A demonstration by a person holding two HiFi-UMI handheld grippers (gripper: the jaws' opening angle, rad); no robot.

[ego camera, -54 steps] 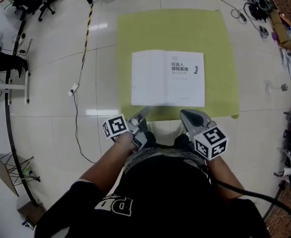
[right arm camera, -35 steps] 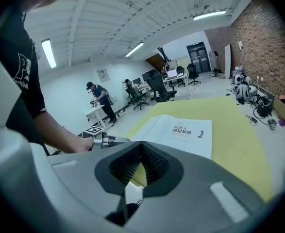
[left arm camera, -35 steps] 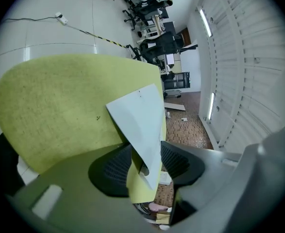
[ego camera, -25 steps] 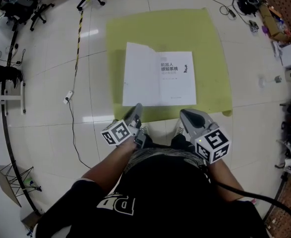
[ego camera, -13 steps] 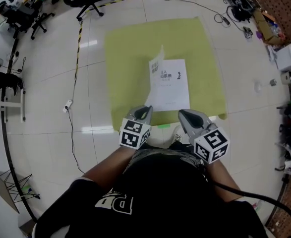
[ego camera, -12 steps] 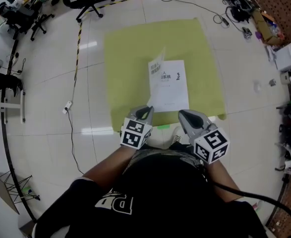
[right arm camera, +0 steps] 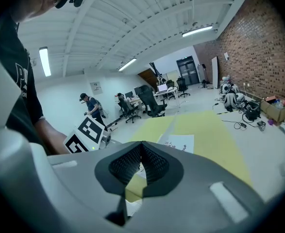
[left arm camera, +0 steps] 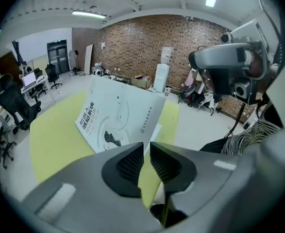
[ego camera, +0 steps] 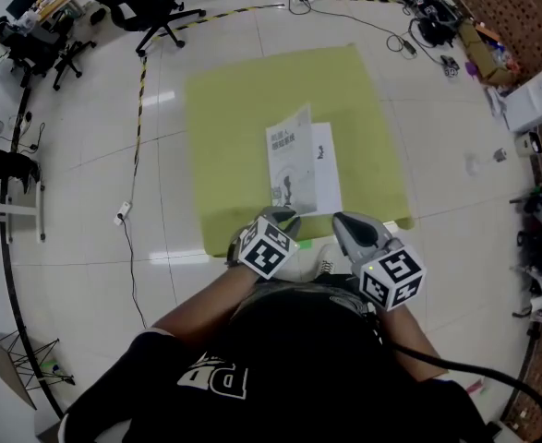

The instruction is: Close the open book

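The left claw (ego camera: 278, 216) sits at the lower centre of the head view, at the near edge of the yellow-green mat (ego camera: 234, 118) that lies on the tiled floor (ego camera: 86, 201). In the left gripper view its two ribbed pads stand a narrow gap apart. The jaws have just been opening, and nothing lies between them: only the mat shows through the slit. The claw is released and touches nothing that can be made out.

The book (ego camera: 300, 162) lies in the middle of the mat, just above both claws in the head view. Its printed front cover leans over the right-hand pages at a slant and is not yet flat; a strip of white page shows along its right side. From the left gripper view the cover fills the centre left, tilted, with its lower corner just above the claw's tips.

The right claw (ego camera: 346, 221) is to the right of the left one, also at the mat's near edge. In the right gripper view its pads meet at the tips, clenched on nothing, and the book shows beyond them, apart.
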